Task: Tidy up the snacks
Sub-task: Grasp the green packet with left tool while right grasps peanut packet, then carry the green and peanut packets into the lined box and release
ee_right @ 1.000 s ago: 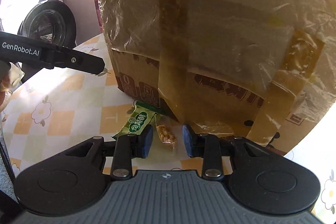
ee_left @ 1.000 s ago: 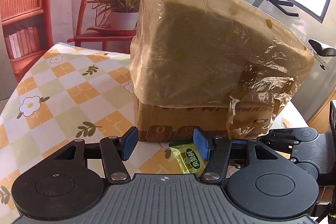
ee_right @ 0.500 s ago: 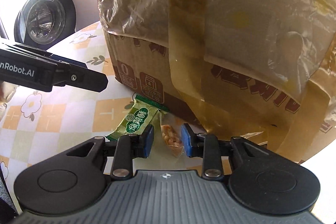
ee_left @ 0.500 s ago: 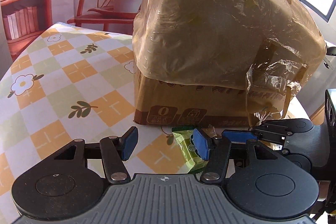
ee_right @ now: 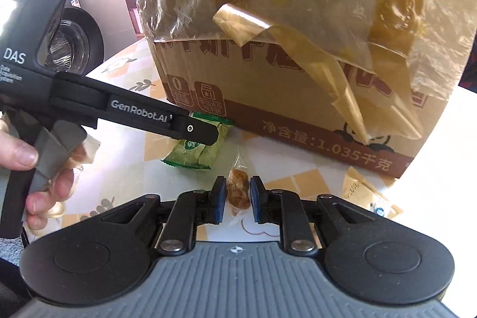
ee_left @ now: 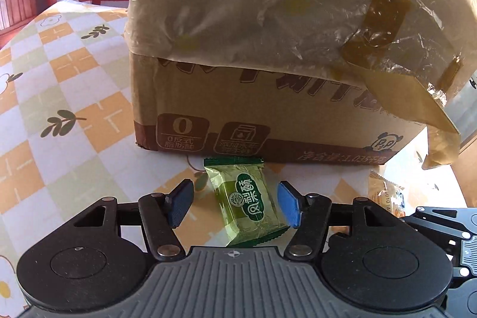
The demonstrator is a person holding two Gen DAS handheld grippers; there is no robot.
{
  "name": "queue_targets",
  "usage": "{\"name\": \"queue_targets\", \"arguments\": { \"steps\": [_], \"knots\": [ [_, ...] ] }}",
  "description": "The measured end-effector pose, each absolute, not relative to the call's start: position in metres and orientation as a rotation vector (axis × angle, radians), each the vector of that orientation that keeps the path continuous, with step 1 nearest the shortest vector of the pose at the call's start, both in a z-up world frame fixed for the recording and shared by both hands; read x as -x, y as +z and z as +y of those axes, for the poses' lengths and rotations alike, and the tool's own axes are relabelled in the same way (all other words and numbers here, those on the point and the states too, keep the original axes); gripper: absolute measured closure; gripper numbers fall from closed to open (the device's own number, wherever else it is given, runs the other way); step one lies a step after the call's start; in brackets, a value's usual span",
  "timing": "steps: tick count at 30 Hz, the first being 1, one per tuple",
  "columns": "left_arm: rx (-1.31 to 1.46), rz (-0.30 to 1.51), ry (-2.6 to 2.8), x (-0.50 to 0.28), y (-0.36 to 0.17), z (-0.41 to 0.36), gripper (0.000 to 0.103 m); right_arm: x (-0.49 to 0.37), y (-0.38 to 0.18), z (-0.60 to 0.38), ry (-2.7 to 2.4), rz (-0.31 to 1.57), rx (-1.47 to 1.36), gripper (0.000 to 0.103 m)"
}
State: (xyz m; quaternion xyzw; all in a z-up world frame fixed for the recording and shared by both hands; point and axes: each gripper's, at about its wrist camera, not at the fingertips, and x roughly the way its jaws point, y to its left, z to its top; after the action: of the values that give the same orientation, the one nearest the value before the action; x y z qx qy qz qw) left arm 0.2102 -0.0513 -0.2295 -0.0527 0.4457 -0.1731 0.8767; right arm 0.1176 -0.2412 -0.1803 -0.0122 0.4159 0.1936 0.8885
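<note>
A green snack packet [ee_left: 247,198] lies flat on the checked tablecloth, just in front of a cardboard box [ee_left: 268,115]. My left gripper [ee_left: 234,206] straddles this packet with its jaws opening; the right pad is close to the packet's edge and the left pad stands clear. In the right wrist view, a small clear packet of nuts [ee_right: 238,189] lies between the pads of my right gripper [ee_right: 238,198]. Those jaws are closing, with only thin gaps left on both sides. The left gripper's finger [ee_right: 193,130] reaches over the green packet [ee_right: 193,154].
The box [ee_right: 298,109] is wrapped in crinkled plastic film with loose brown tape and blocks the way ahead. A tan packet [ee_right: 369,195] lies at its right corner and shows as an orange packet [ee_left: 384,195] in the left wrist view. A hand [ee_right: 29,166] holds the left gripper's handle.
The left gripper moved forward and down towards the box, so the green packet now lies between its jaws instead of at the right pad. The right jaws narrowed around the nut packet.
</note>
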Motion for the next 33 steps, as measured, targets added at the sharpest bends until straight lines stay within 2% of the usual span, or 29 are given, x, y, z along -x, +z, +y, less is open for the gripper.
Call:
{"name": "queue_targets", "arguments": {
  "steps": [1, 3, 4, 7, 13, 23, 27, 33],
  "knots": [
    [0.088, 0.922, -0.353, -0.209, -0.231, -0.056, 0.039, -0.115, -0.18, -0.244, 0.396, 0.865, 0.02, 0.084],
    [0.046, 0.904, -0.348, -0.204, -0.232, -0.062, 0.048, -0.11, -0.179, -0.248, 0.387, 0.865, 0.004, 0.084],
    [0.043, 0.901, -0.364, -0.2, -0.232, -0.064, 0.061, -0.107, -0.177, -0.252, 0.385, 0.863, -0.005, 0.084],
    [0.034, 0.901, -0.37, -0.189, -0.23, -0.06, 0.064, -0.097, -0.171, -0.257, 0.401, 0.841, -0.023, 0.084],
    [0.056, 0.839, -0.38, -0.159, -0.197, -0.028, 0.065, -0.083, -0.136, -0.257, 0.482, 0.716, -0.028, 0.084],
    [0.051, 0.45, -0.428, -0.156, -0.059, -0.019, 0.065, -0.108, -0.022, -0.258, 0.5, 0.362, -0.027, 0.084],
    [0.026, 0.398, -0.432, -0.185, -0.041, -0.046, 0.065, -0.138, -0.008, -0.262, 0.405, 0.344, -0.026, 0.084],
    [-0.001, 0.445, -0.443, -0.227, -0.035, -0.087, 0.065, -0.172, -0.026, -0.269, 0.316, 0.41, -0.071, 0.084]
  ]
}}
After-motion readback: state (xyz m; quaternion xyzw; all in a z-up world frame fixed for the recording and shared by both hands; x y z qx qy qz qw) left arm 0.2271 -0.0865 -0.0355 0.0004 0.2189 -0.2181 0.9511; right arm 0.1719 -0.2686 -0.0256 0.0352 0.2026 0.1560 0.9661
